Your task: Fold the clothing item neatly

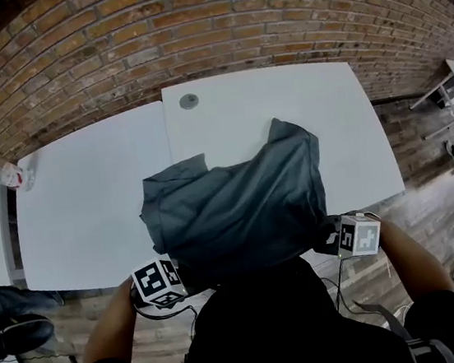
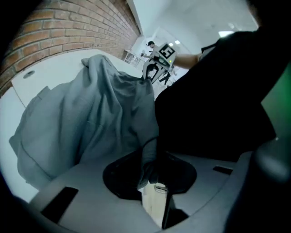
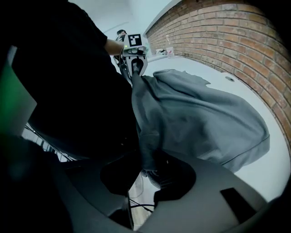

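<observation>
Left jaws: the left gripper [image 2: 151, 177] is clenched on a bunched bit of the clothing item's [image 1: 238, 204] edge, and the cloth rises straight out of the pinch.
Right jaws: the right gripper [image 3: 149, 169] is clamped the same way on another stretch of that edge, with grey cloth gathered between its jaws.
Held edge: it runs between the two grippers at 6 o'clock in the head view, just off the near side of the bench [image 1: 90, 211] and close to the person's body.
Clothing item: grey-blue; the near part is raised, while the far part drapes onto the white bench towards 12 o'clock. It is rumpled, with a flap at 1 o'clock and a loose corner at 10 o'clock.
Done so far: both grips are taken, and the cloth hangs as one sheet between them.
Left to do: by my reading nearly all of it. No flat, squared fold shows, so the item needs laying out smooth and then doubling over.
Hand pose: the left hand [image 1: 135, 301] sits at 7 o'clock and the right hand [image 1: 388, 238] at 5 o'clock. The forearms reach out from the torso and both grippers tilt down towards the bench.
Beyond: a brick wall [image 1: 190, 24] stands at 12 o'clock behind the bench.
</observation>
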